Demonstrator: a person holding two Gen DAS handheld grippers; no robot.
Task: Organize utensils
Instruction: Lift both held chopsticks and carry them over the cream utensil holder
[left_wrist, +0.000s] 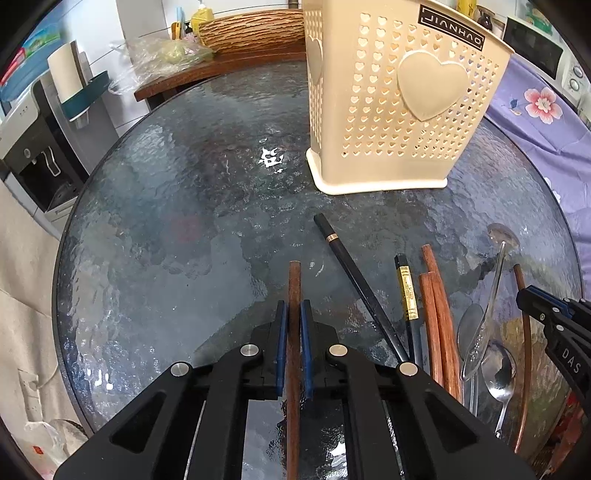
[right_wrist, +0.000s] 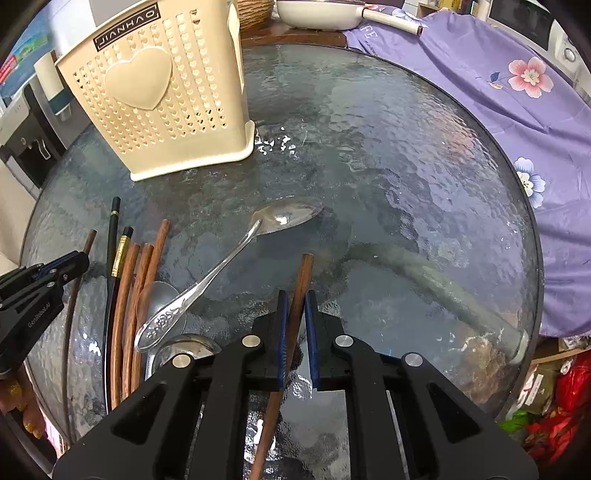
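Left claw (left_wrist: 294, 314), right claw (right_wrist: 295, 306) each clamped on wooden chopstick (left_wrist: 294, 280); we judge pickup step done, next we lift toward cream holder (left_wrist: 399, 110).

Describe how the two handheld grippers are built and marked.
Both grippers, left and right, are matte black angular frames with round silver pivot pins and thin blue finger pads. White lettering marks the sides: "GenRoboAI" on the left one seen from the right wrist, "DAS" visible on the right one. No cables or sleeves show.
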